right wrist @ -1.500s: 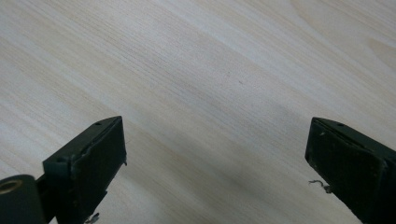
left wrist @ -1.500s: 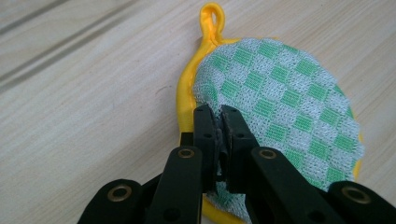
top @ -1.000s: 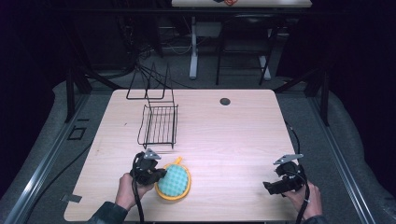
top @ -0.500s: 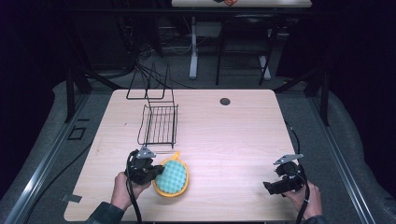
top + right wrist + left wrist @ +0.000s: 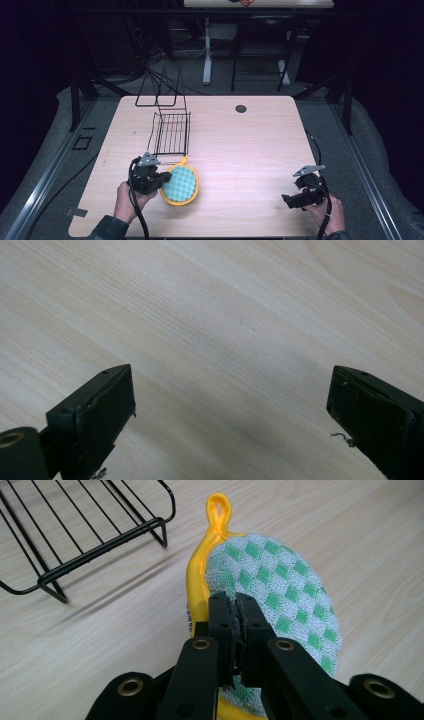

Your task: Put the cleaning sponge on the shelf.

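A round pot holder (image 5: 181,185) with a green-and-white checked face, a yellow rim and a yellow hanging loop lies near the table's front left. My left gripper (image 5: 161,181) is shut on its left edge; in the left gripper view the two black jaws meet on the pot holder (image 5: 280,595), whose yellow loop (image 5: 220,510) points away from me. My right gripper (image 5: 288,200) rests near the front right of the table, open, with bare wood between its fingers (image 5: 95,415).
A black wire rack (image 5: 171,132) stands just behind the pot holder; its near corner (image 5: 100,535) is close to the loop. A second wire frame (image 5: 160,90) sits at the table's back left. A dark round hole (image 5: 241,108) marks the back middle.
The left gripper and the pot holder have shifted slightly left and toward the person. The right gripper has stayed where it was.
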